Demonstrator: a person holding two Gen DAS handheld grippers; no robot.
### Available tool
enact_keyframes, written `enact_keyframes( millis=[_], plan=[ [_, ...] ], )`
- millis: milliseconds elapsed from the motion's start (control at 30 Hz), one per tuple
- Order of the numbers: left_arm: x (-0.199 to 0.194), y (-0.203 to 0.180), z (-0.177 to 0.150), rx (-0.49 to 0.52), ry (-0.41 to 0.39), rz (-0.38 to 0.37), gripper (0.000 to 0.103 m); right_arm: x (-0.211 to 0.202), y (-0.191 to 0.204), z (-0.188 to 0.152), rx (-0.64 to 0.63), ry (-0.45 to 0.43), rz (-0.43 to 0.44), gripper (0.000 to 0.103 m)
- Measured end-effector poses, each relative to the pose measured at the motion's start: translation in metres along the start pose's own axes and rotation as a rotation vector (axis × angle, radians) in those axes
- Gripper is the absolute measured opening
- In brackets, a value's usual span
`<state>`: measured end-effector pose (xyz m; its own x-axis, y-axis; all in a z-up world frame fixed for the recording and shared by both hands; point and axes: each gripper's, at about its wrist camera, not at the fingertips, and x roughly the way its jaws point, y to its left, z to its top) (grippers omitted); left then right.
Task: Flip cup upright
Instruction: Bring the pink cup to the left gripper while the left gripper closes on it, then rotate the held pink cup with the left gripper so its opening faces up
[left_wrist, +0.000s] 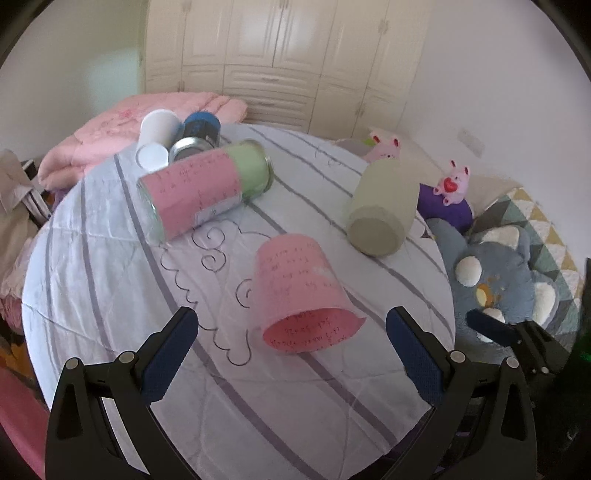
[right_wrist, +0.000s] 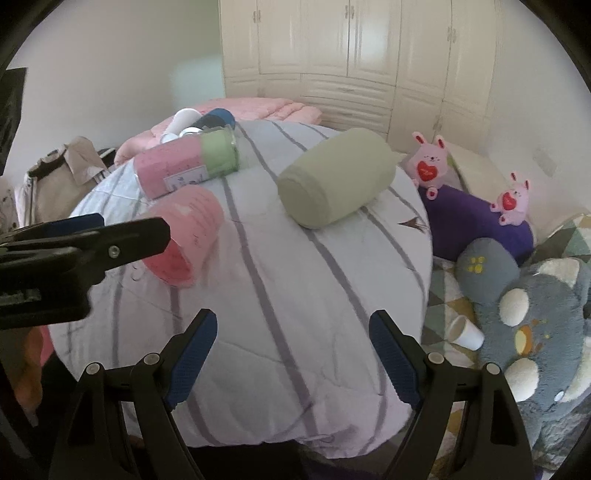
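Blue-padded left claw (left_wrist: 291, 325) gapes wide, empty, just before the pink cup (left_wrist: 301, 291), a smooth tapered cup lying sideways on the striped quilt (left_wrist: 110, 288); right claw (right_wrist: 291, 332) likewise spread, holding nothing.

We could not read the writing on the pink cup (left_wrist: 301, 291). The left gripper (right_wrist: 122, 230) hid its near rim, and the frame edge cut the gripper's body.
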<state>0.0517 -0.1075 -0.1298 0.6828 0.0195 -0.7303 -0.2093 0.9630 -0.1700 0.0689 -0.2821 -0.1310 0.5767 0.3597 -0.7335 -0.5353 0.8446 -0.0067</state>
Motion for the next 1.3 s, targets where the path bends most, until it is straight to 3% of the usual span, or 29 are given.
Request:
enact_keyframes(
  millis=[600,633,767,833,1300],
  plan=[
    [0.051,-0.004,-0.013,-0.022,0.054,0.101,0.103,0.007,-0.009,-0.008,0.029,-0.004,0.049,0.086],
    [0.051,-0.004,-0.013,-0.019,0.049,0.102,0.102,0.007,-0.009,-0.007,0.030,-0.005,0.051,0.086],
    [0.051,-0.006,-0.014,-0.004,0.052,0.101,0.074,0.010,-0.010,-0.007,0.038,0.001,0.058,0.086],
    [0.052,-0.007,-0.013,0.012,0.060,0.101,0.071,0.010,-0.011,-0.006,0.043,-0.001,0.060,0.086],
    [0.042,-0.001,-0.012,0.011,0.064,0.051,0.070,0.014,-0.009,-0.004,0.050,0.015,0.067,0.086]
  ],
)
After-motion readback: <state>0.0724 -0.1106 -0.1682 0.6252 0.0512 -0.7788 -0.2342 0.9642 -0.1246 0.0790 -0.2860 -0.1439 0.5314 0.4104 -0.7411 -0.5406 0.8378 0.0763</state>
